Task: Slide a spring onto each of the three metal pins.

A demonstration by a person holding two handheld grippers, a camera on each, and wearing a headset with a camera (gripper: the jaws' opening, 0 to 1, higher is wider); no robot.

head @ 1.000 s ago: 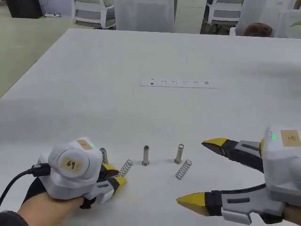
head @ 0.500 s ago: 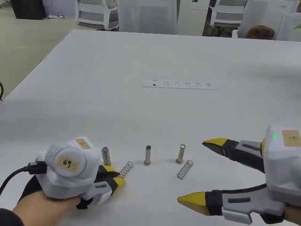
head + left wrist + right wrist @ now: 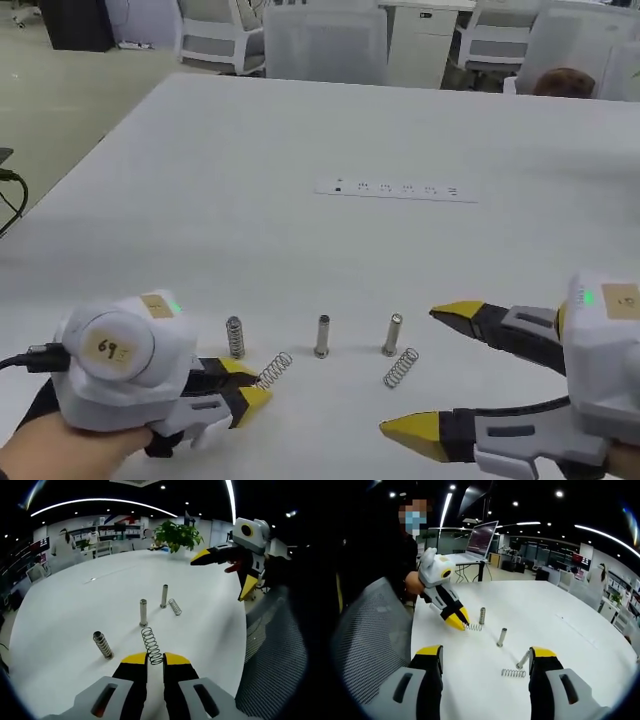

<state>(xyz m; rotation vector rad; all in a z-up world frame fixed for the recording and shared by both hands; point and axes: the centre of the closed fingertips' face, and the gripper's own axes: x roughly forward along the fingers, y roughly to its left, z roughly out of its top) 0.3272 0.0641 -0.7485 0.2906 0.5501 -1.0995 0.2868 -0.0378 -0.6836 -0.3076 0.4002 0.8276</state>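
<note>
Left tongs (image 3: 155, 656) are pinched on the near end of a spring (image 3: 151, 644). It lies flat, pointing straight away toward the bare middle pin (image 3: 143, 612) standing just beyond, so I'd guess it needs tipping upright first. Right tongs (image 3: 486, 654) gape wide, with the second spring (image 3: 174, 606) beside the far pin (image 3: 164, 596).

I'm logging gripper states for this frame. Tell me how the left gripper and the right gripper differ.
Jaws: the left gripper is closed almost tip to tip; the right gripper is spread wide.
Load: the left gripper pinches the end of the gripped spring; the right gripper holds nothing, and the loose spring lies on the table ahead of it, beside a bare pin.
Shared: both have yellow-tipped dark jaws and white bodies.
</note>
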